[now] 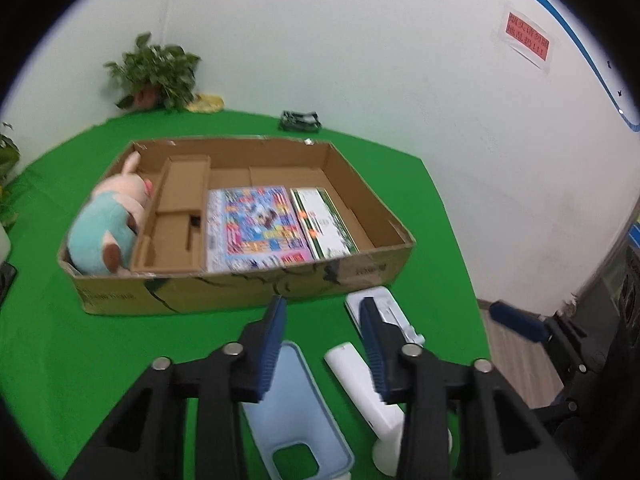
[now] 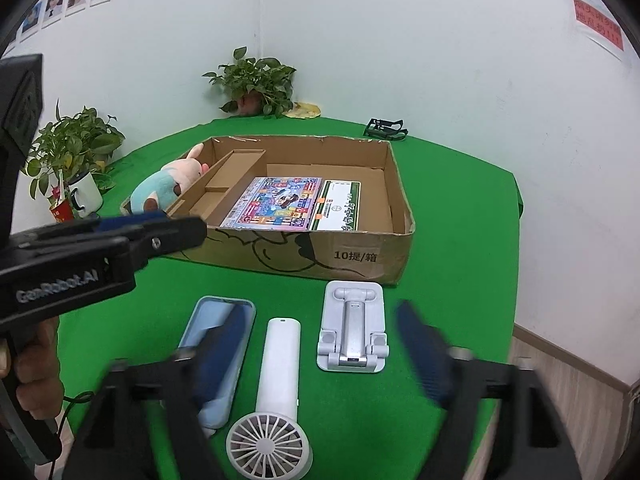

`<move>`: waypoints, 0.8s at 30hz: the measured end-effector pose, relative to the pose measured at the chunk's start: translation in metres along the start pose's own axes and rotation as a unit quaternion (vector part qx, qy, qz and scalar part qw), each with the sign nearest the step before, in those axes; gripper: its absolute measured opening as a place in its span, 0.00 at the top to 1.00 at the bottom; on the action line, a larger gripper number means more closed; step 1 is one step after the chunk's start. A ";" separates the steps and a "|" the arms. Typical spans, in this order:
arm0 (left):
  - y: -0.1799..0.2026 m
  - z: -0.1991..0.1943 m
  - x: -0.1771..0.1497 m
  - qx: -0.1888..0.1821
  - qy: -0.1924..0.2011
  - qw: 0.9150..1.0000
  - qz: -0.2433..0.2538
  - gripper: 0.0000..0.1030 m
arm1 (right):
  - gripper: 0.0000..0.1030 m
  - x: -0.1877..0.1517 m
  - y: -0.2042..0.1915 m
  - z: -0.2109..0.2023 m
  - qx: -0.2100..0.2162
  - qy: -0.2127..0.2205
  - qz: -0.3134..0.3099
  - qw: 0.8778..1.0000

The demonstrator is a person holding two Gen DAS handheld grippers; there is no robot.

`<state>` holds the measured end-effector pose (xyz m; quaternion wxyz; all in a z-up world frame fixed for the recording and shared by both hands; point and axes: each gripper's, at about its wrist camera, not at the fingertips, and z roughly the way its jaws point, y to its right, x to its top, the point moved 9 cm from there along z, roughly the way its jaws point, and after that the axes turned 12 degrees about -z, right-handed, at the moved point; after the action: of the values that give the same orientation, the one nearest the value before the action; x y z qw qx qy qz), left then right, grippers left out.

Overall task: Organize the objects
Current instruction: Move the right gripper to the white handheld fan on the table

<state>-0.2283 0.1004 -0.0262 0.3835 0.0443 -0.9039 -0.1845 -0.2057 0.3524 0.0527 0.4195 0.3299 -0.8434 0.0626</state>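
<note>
The cardboard box [image 2: 360,258] sits far on the green table [image 2: 460,240], already holding a plush toy [image 2: 168,188] at its left end, a colourful booklet [image 2: 276,202] and a green-and-white packet [image 2: 340,206] side by side; three things lie loose just near of it: a pale blue phone case [image 2: 212,320] on the left, a white handheld fan [image 2: 276,380] in the middle, a white folding phone stand [image 2: 352,326] on the right.

The right gripper [image 2: 320,360] hangs with its jaws wide and nothing between the pads; the fan lies straight ahead of it, long axis running near to far, handle pointing toward the box, round grille nearest; so this hand looks the better placed for it, I'd judge.

The left gripper [image 1: 324,336] has its jaws partly closed around bare cloth, holding nothing; the case lies below its left finger [image 1: 272,344], the fan handle by its right finger.

Readable writing: "10提/箱" on the box's near wall; "GenRobot.AI" on the left gripper's body; the red wall notice [image 2: 596,24] is too blurred to read.
</note>
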 end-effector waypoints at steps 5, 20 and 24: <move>0.001 0.007 -0.006 -0.010 -0.010 1.000 -0.012 0.21 | 0.01 -0.003 0.000 -0.001 -0.008 0.009 -0.011 1.000; 0.015 0.068 -0.067 -0.132 -0.223 0.960 -0.105 0.23 | 0.01 -0.042 -0.018 0.004 0.038 -0.032 -0.006 0.999; 0.023 0.079 -0.081 -0.146 -0.259 0.948 -0.114 0.29 | 0.06 -0.062 -0.030 0.007 0.064 -0.053 -0.004 0.997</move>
<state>-0.2261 0.1631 -0.1225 0.1148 0.0416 -0.9243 -0.3617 -0.1656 0.3579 -0.0033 0.3522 0.3625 -0.8574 0.0971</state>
